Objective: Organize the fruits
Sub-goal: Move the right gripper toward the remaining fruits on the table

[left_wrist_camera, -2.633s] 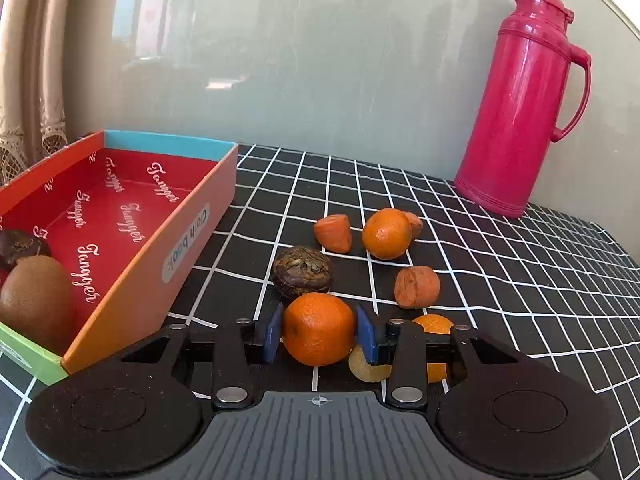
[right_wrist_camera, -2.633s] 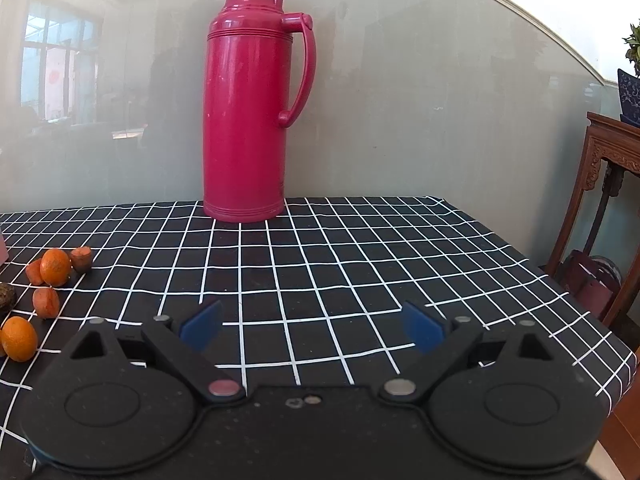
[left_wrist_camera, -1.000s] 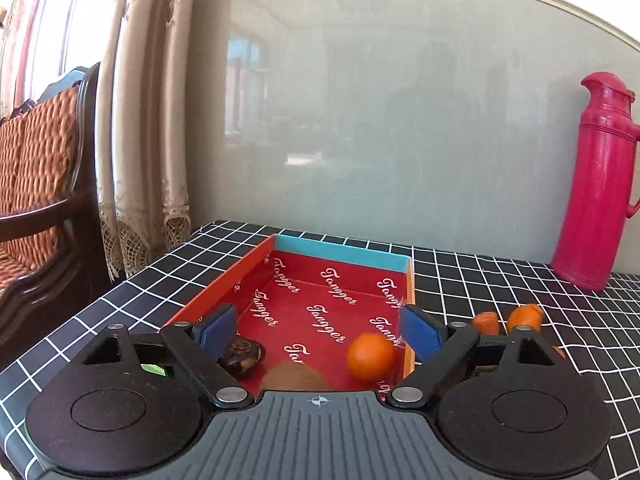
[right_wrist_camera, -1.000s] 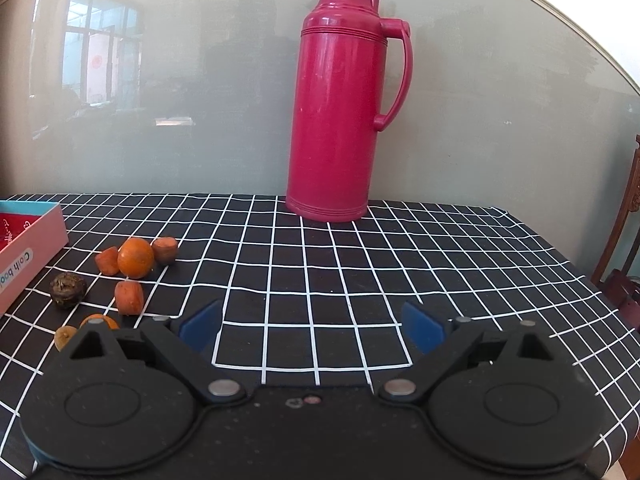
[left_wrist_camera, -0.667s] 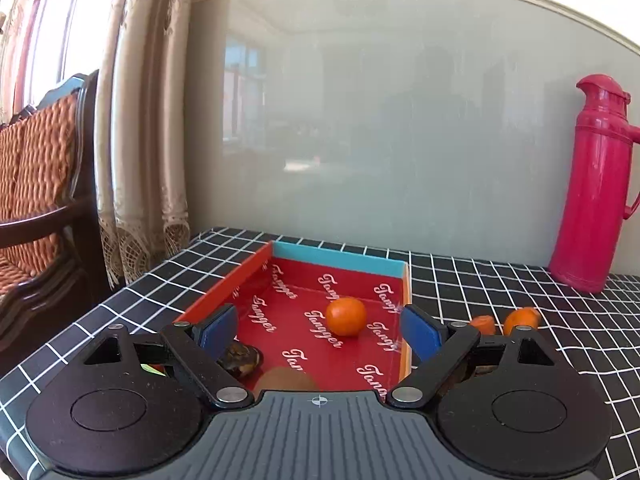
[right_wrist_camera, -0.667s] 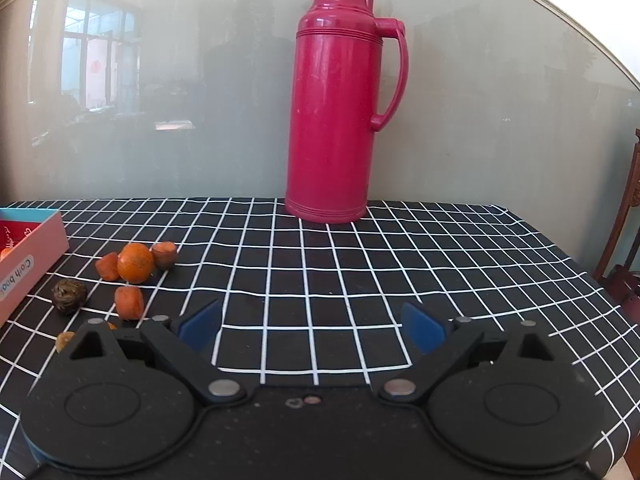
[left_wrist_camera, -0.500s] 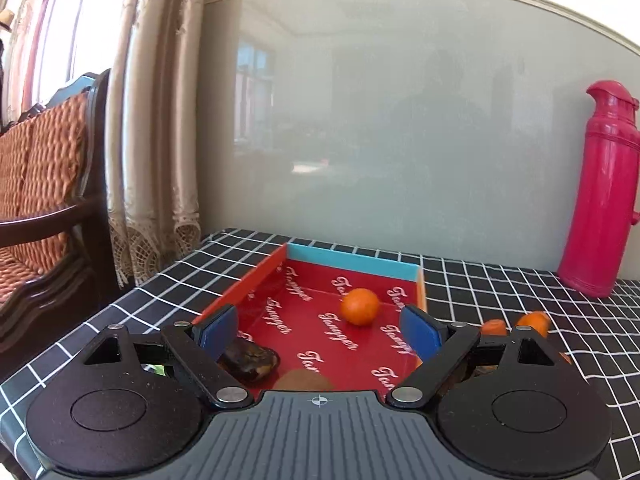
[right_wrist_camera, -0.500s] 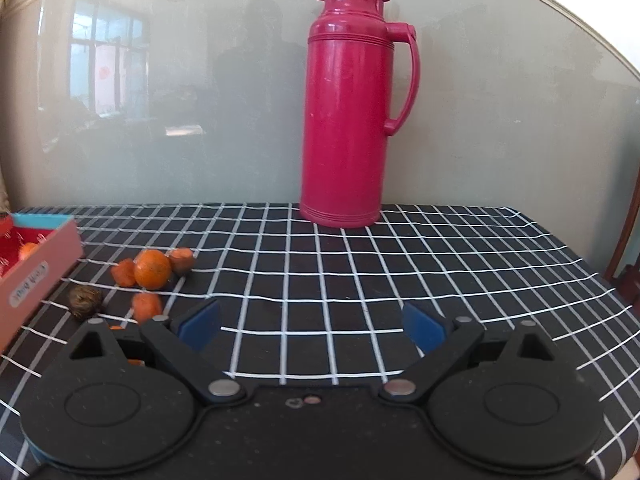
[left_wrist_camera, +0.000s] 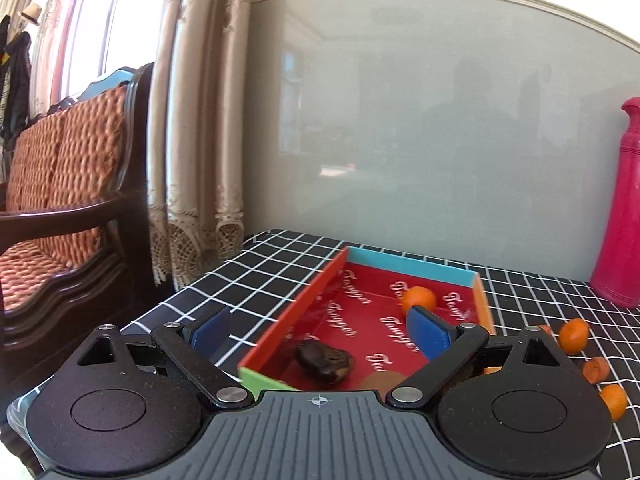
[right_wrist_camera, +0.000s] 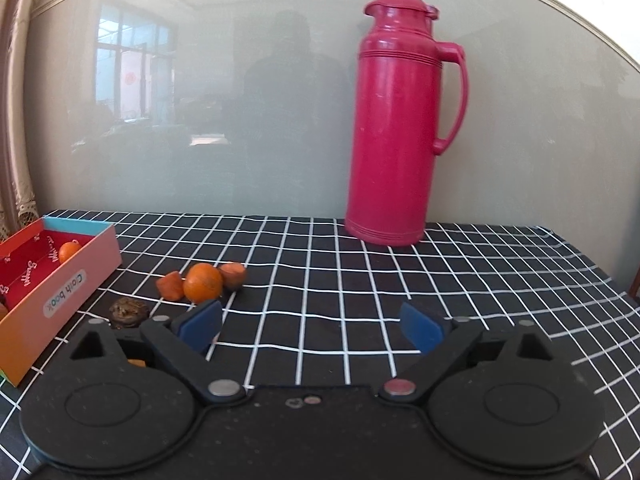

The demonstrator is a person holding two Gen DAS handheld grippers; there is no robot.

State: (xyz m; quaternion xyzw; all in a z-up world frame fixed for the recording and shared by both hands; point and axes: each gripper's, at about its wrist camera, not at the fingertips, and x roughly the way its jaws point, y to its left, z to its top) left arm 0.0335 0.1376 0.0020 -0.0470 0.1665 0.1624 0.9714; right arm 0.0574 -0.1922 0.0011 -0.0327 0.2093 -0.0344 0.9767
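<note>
Just ahead of the left gripper (left_wrist_camera: 318,326), whose jaws have just been opening and hold nothing, a tangerine (left_wrist_camera: 418,299) lies inside the red box (left_wrist_camera: 412,266), apparently dropped there for sorting. The right gripper (right_wrist_camera: 311,327), jaws just narrowing yet wide and empty, faces loose fruits (right_wrist_camera: 202,282) ahead-left on the black grid tablecloth (right_wrist_camera: 360,280), a pink thermos (right_wrist_camera: 398,120) beyond.

A: Room by the flask (right_wrist_camera: 400,120)?
B: Yes, bare checked cloth (right_wrist_camera: 400,280) in front. Left's tight: fruit cluster (right_wrist_camera: 202,282) near the box wall (right_wrist_camera: 64,292); dark fruit (right_wrist_camera: 129,310) between.
</note>
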